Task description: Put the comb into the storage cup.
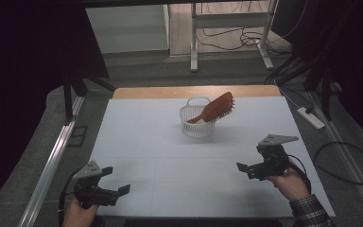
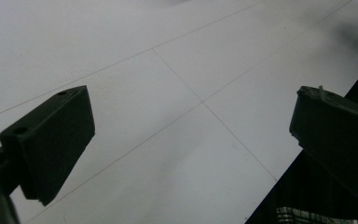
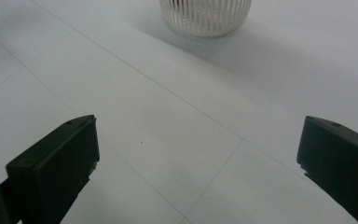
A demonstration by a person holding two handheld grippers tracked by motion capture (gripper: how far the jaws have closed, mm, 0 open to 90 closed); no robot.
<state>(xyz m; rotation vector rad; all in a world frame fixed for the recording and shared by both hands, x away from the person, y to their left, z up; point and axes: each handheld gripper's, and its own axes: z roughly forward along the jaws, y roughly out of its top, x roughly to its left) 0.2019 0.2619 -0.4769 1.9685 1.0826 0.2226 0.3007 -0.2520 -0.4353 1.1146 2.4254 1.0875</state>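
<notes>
A brown hairbrush (image 1: 216, 108) leans in a small white slatted basket (image 1: 196, 125) at the middle of the table's far half, bristle head sticking up and out to the right. The basket's lower wall (image 3: 205, 17) appears at the top of the right gripper view. My left gripper (image 1: 116, 183) hovers at the near left corner, open, with bare white table between its jaws (image 2: 191, 116). My right gripper (image 1: 243, 169) is at the near right, open and empty (image 3: 198, 149), pointing left across the table.
The white table top (image 1: 170, 156) has a wooden strip along its far edge (image 1: 194, 91). Cables and a power strip (image 1: 312, 118) lie on the floor to the right. Metal frame legs (image 1: 194, 42) stand behind the table.
</notes>
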